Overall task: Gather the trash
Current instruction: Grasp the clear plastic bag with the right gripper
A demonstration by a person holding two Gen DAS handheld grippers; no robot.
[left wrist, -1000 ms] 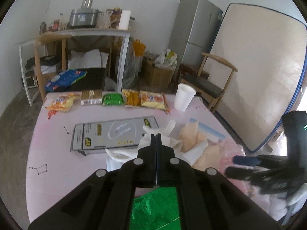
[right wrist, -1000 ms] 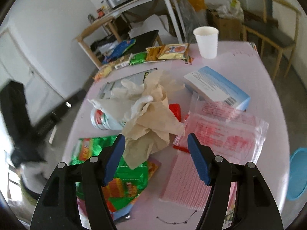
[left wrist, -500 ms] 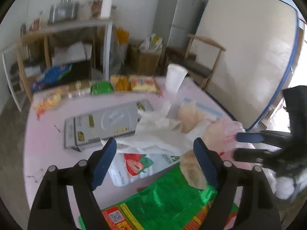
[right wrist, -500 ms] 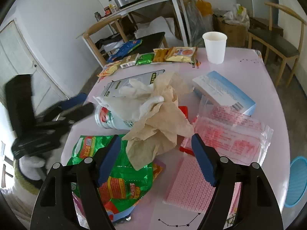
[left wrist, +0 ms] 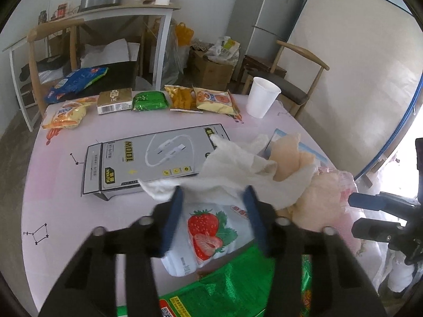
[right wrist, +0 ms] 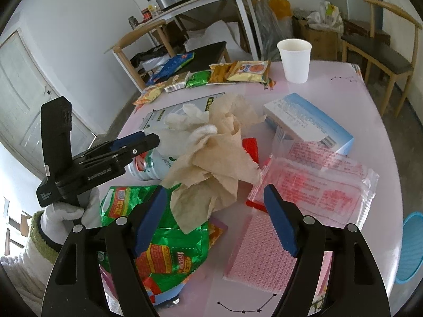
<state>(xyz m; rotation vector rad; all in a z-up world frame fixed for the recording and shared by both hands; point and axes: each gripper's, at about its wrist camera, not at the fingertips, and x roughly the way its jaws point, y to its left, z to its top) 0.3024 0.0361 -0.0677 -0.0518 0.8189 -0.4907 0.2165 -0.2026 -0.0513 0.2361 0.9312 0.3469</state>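
- blue fingers [left wrist: 173, 219] of the left gripper [left wrist: 212, 218] are seen on both sides of the strawberry pouch [left wrist: 208, 233]; the jaws have just been closing in around it, but it cannot be told if the pads are pressing on it yet.
- the strawberry pouch is laid on its side on the pink table [left wrist: 60, 185], partly tucked under the white tissue [left wrist: 232, 169].
- the right gripper [right wrist: 215, 220] is held wide open above the pile, and nothing is gripped by it.
- the brown crumpled paper [right wrist: 214, 163] is seen just past its blue fingertips, between them in the view.
- the green snack bag [right wrist: 164, 240] is spread flat under the left finger of the right gripper.
- a clear packet with red print [right wrist: 317, 185] and a pink bubbly sheet [right wrist: 261, 259] are laid near the right finger.
- a blue and white box [right wrist: 306, 121] is set behind the packet.
- the grey cable box [left wrist: 156, 158] is laid flat behind the tissue.
- a white paper cup [left wrist: 261, 100] is stood upright near the far edge, beside a row of small snack packs [left wrist: 150, 100].
- a white-gloved hand [right wrist: 66, 211] is seen on the left gripper's handle.
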